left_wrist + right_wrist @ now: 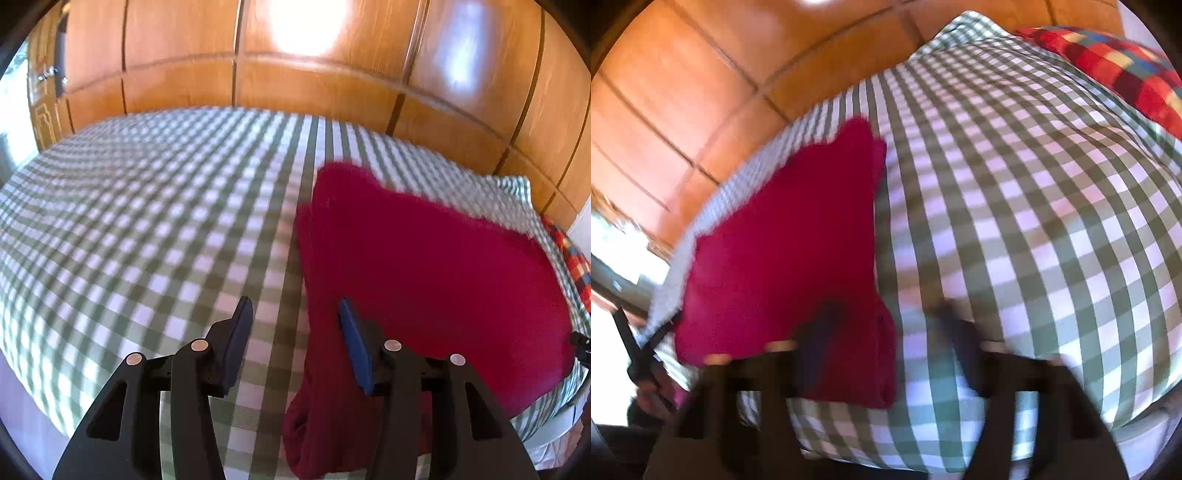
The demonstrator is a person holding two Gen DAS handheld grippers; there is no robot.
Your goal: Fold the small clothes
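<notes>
A dark red garment lies folded flat on the green-and-white checked bed cover, with a bunched end hanging near the bed's front edge. My left gripper hovers open over the garment's left edge; its right finger is above the red cloth, its left finger above bare cover, and no pad presses on anything. In the blurred right wrist view, the same garment lies to the left. My right gripper stands wide open over its near right corner, holding nothing.
Wooden wardrobe doors rise right behind the bed. A red plaid pillow lies at the far right end of the checked cover. The bed's front edge runs close below both grippers.
</notes>
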